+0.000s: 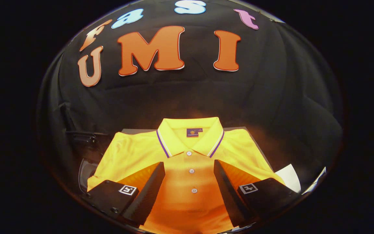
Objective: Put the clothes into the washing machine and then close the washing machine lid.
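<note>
So there's a bright yellow short-sleeved polo shirt (187,162) with a purple-and-white striped collar, laid out flat and neatly folded, collar pointing away from the gripper. It's got a small dark label inside the neck and a row of three white buttons (191,171) down the placket. The shirt sits on a flat grey surface (239,129) that peeks out behind its shoulders.

The gripper (189,172) hangs right over the shirt with its fingers spread wide apart, nothing pinched between them; the button placket runs straight up the gap. Whether the fingertips actually touch the fabric is hard to say.

Off past the right finger there's a white sheet-like piece (290,177) at the shirt's edge. On the other side, beside the left sleeve, sits something dark with a curved clear rim (83,170), can't tell what exactly.
</note>
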